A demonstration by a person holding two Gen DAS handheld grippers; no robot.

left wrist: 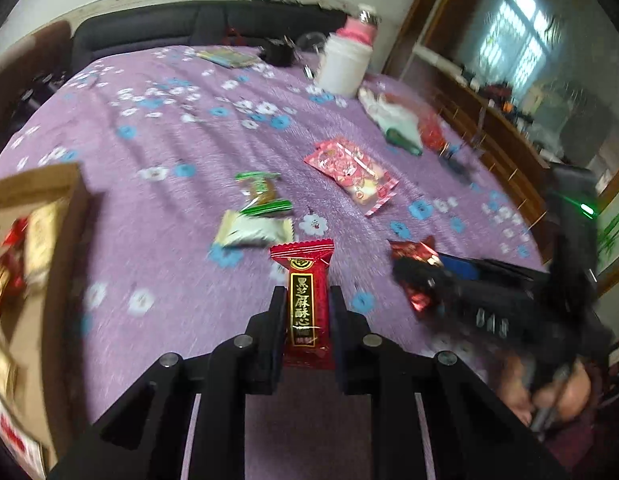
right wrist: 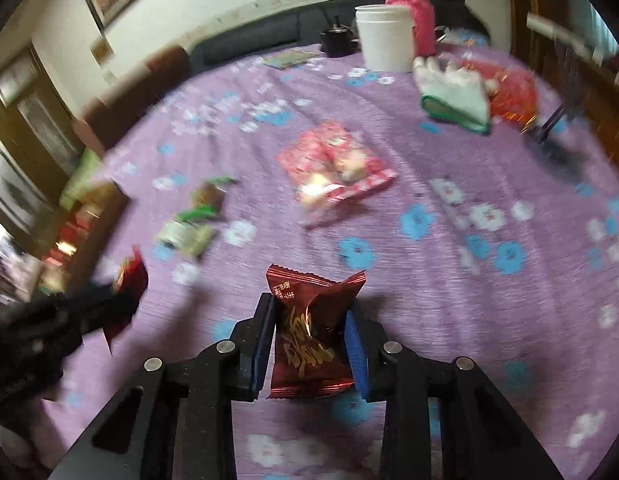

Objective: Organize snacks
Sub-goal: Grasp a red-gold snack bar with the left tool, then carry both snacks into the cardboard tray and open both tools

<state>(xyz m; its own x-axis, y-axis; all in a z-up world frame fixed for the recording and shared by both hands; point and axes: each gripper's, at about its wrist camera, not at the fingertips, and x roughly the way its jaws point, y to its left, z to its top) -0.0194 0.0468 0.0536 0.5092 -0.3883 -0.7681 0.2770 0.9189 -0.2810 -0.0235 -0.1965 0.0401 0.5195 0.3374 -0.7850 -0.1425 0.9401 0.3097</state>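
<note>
Both hand-held grippers (left wrist: 305, 300) (right wrist: 311, 312) clamp red snack packets (left wrist: 307, 300) (right wrist: 309, 336) lengthwise, pointing forward.

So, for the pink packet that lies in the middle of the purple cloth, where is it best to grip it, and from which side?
Probably across its narrow width, near the middle of the pink packet, coming down from above. It lies flat on the purple cloth, long and slanted, with free cloth along both long edges, so the fingers can straddle it.

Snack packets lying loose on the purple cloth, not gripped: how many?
3: green-ended packet, pale packet just in front of it, pink packet to their right. Others may be hidden.
</note>
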